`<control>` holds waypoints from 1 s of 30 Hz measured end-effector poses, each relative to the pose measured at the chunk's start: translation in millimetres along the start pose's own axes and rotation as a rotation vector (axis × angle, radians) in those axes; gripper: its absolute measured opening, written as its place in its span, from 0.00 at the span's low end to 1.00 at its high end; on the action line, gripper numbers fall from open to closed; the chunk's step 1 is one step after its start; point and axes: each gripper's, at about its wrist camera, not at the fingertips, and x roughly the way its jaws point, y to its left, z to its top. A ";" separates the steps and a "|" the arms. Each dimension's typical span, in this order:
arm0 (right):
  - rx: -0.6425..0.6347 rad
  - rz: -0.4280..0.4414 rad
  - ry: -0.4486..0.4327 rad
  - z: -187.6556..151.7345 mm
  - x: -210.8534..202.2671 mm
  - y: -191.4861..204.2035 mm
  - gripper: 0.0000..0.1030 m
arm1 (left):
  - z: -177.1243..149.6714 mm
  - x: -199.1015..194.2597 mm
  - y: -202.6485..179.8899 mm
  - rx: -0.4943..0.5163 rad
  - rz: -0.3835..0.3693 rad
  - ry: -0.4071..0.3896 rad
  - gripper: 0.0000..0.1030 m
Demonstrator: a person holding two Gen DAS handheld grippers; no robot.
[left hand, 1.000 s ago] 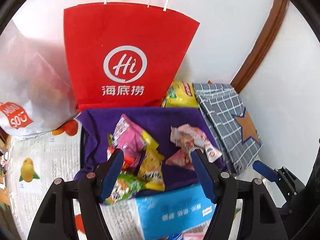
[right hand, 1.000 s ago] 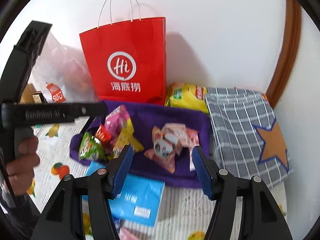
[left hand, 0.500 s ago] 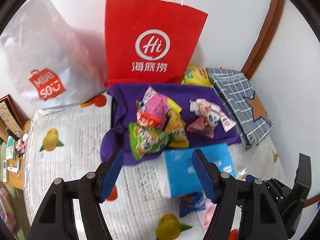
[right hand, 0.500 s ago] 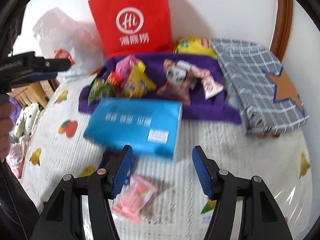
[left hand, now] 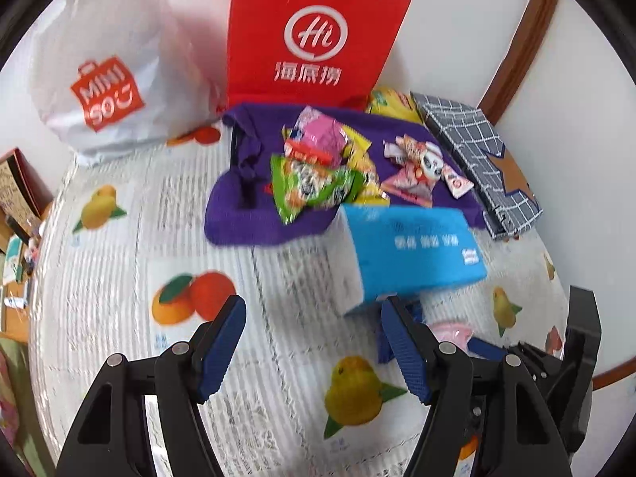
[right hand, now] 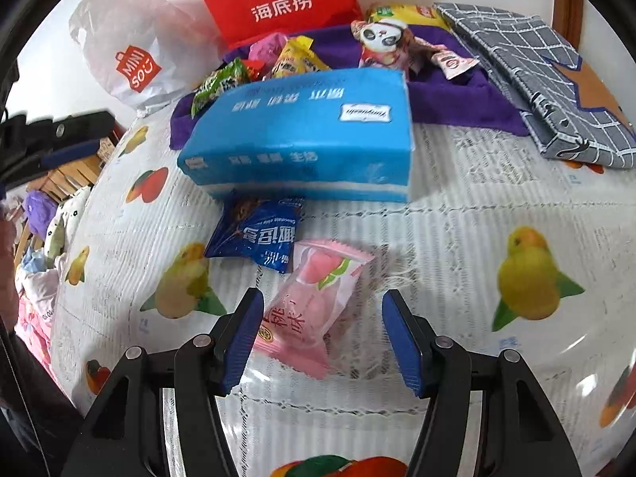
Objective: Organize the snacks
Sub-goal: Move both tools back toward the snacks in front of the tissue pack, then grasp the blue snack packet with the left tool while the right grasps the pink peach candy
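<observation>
- The right gripper (right hand: 322,336) is hanging over the fruit-print tablecloth (right hand: 457,238) with its jaws standing wide; a pink peach-candy packet (right hand: 314,306) is lying between the blue pads, its lower left corner just beside the left pad, and I cannot tell whether they are touching.
- A dark blue snack packet (right hand: 256,234) is lying at 11 o'clock of the pink one, its upper edge tucked under the blue tissue pack (right hand: 306,135).
- The tissue pack is resting partly on the purple cloth (right hand: 449,99), which is lying at its 12 o'clock.
- On that cloth a green snack packet (left hand: 314,187), a pink one (left hand: 318,135) and yellow ones are lying heaped together, with panda-print packets (left hand: 417,167) at their 3 o'clock.
- A grey checked pouch (left hand: 477,147) with an orange star is lying at 3 o'clock of the cloth.
- A red paper bag (left hand: 314,35) is standing at 12 o'clock of the cloth against the wall, with a white plastic shopping bag (left hand: 103,75) at its 9 o'clock.
- The left gripper (left hand: 314,348) is hovering over bare tablecloth, jaws wide and holding nothing.
</observation>
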 end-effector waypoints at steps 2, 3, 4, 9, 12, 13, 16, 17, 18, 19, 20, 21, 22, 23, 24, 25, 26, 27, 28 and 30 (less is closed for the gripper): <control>-0.010 -0.029 -0.014 -1.1 4.8 5.1 0.60 | -7.7 3.3 6.0 -0.013 -0.005 0.013 0.67; -0.021 -0.048 -0.026 -1.7 6.4 7.9 0.60 | -10.9 4.9 8.5 -0.017 -0.009 0.020 0.67; -0.036 -0.065 -0.036 -2.8 8.2 11.2 0.60 | -14.8 7.0 11.1 -0.019 -0.012 0.029 0.67; -0.096 -0.146 -0.073 -7.9 13.7 22.9 0.55 | -26.3 14.9 22.4 -0.030 -0.013 0.051 0.67; -0.114 -0.151 -0.083 -3.3 13.8 20.5 0.46 | -32.6 21.3 27.6 -0.043 -0.015 0.064 0.67; -0.112 -0.143 -0.085 -2.8 13.4 18.3 0.45 | -34.8 23.4 28.5 -0.046 -0.016 0.068 0.67; -0.098 -0.118 -0.093 -2.0 10.5 10.7 0.42 | -46.4 30.8 33.4 -0.059 -0.032 0.078 0.67; -0.094 -0.115 -0.096 -2.5 9.2 7.5 0.42 | -49.5 32.4 33.6 -0.058 -0.038 0.081 0.67; -0.093 -0.115 -0.097 -3.9 6.7 3.4 0.42 | -52.8 34.3 33.4 -0.057 -0.045 0.086 0.67; -0.093 -0.117 -0.099 -3.8 6.0 1.0 0.42 | -57.3 36.8 32.5 -0.058 -0.055 0.092 0.67; -0.092 -0.120 -0.101 -3.7 5.5 -1.1 0.42 | -60.0 38.4 31.0 -0.061 -0.065 0.095 0.67; -0.090 -0.121 -0.104 -3.8 4.7 -3.5 0.42 | -63.0 40.7 29.8 -0.063 -0.079 0.100 0.67; -0.086 -0.123 -0.106 -4.0 3.8 -6.7 0.42 | -66.0 43.8 28.0 -0.068 -0.097 0.108 0.67; -0.081 -0.127 -0.108 -4.2 3.0 -10.7 0.42 | -68.6 45.0 24.6 -0.068 -0.101 0.100 0.71; -0.076 -0.133 -0.110 -4.7 2.4 -15.4 0.42 | -70.0 43.6 20.5 -0.063 -0.100 0.084 0.72; -0.072 -0.135 -0.111 -5.6 1.5 -20.4 0.42 | -70.0 44.7 16.6 -0.059 -0.113 0.090 0.72; -0.069 -0.134 -0.114 -6.6 0.0 -25.3 0.42 | -69.4 45.4 12.2 -0.056 -0.123 0.085 0.73; -0.066 -0.134 -0.117 -8.0 -1.5 -29.0 0.42 | -68.3 47.1 9.1 -0.061 -0.142 0.081 0.74; -0.062 -0.133 -0.118 -8.8 -2.9 -32.5 0.42 | -67.1 49.6 5.8 -0.071 -0.162 0.077 0.76; -0.049 -0.111 -0.123 -11.3 -7.3 -41.9 0.42 | -63.9 53.9 -2.2 -0.083 -0.172 0.067 0.78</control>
